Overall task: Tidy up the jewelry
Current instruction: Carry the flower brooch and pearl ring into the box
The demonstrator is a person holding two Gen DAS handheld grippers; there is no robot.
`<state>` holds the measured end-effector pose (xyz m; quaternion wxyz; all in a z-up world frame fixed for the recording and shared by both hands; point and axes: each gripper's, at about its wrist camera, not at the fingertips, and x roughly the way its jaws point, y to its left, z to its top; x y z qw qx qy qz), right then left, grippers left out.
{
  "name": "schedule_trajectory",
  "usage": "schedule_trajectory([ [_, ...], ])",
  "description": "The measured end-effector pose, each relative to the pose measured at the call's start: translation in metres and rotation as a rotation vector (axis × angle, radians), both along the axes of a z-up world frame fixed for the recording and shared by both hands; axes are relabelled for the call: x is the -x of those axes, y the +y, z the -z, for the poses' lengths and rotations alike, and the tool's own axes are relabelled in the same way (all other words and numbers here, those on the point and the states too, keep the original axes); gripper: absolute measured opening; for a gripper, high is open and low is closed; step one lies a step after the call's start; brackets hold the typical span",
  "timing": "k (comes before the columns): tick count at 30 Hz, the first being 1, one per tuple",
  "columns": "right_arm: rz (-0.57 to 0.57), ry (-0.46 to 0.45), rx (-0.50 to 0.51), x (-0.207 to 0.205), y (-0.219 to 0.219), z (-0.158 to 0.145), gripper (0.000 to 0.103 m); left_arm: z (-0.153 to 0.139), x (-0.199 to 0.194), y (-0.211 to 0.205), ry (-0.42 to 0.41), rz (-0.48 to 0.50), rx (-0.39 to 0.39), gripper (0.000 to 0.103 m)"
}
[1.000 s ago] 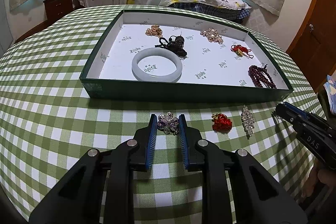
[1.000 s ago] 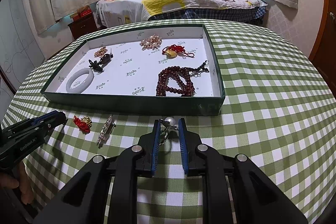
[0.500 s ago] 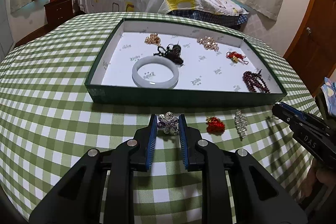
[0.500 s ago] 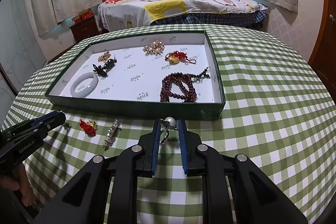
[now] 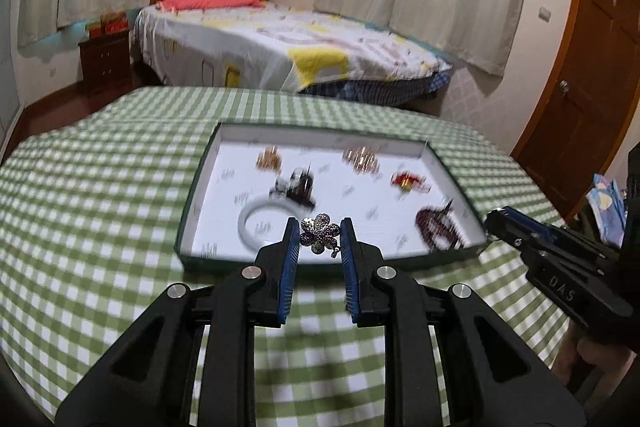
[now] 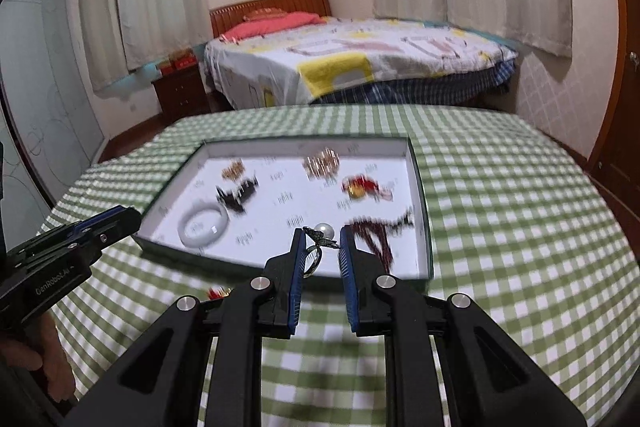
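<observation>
My left gripper [image 5: 320, 235] is shut on a silver flower brooch [image 5: 319, 233], lifted off the checked cloth in front of the green tray [image 5: 192, 187]. My right gripper [image 6: 320, 241] is shut on a pearl ring [image 6: 323, 230], also raised before the tray [image 6: 423, 187]. Inside the tray lie a white bangle [image 5: 250, 221], a dark piece [image 5: 296, 187], two gold pieces, a red charm [image 5: 406, 181] and dark red beads [image 5: 434, 225]. Each gripper shows at the edge of the other's view: the right gripper [image 5: 496, 223], the left gripper [image 6: 128, 221].
A round table with a green checked cloth [image 5: 100, 187] carries the tray. A red ornament [image 6: 218, 293] peeks out on the cloth beside my right fingers. Beyond stand a bed [image 5: 280, 47], a nightstand [image 5: 106, 63] and a wooden door [image 5: 588, 87]. A hand [image 6: 36, 359] holds the left gripper.
Both grippers have risen from the cloth with their pieces, the brooch and the ring. The views tilted up, so the tray sits lower and the room fills the upper half.
</observation>
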<state>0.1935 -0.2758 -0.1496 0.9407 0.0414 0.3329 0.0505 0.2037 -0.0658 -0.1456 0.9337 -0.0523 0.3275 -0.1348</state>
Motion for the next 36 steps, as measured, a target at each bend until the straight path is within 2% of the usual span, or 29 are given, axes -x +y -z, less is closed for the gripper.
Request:
schedule_trajectory([
  [10,-0.025,-0.106,0.007,-0.03,0.012,-0.033,0.018,-0.037,-0.03,-0.021,-0.114,0.032,0.006,0.021],
  [17,-0.019,-0.155,0.004,-0.054,0.011,-0.043,0.018,-0.041,-0.059,-0.033,-0.152,0.027,0.009,0.021],
  [22,-0.013,-0.12,0.0,-0.075,0.009,-0.023,0.018,-0.02,-0.082,-0.041,-0.12,0.025,-0.013,0.021],
  [30,-0.017,0.011,0.01,-0.105,0.008,0.034,0.018,0.038,-0.117,-0.055,0.007,0.04,-0.066,0.021],
  [36,-0.021,0.084,0.013,-0.117,0.009,0.058,0.018,0.064,-0.13,-0.06,0.088,0.056,-0.091,0.021],
])
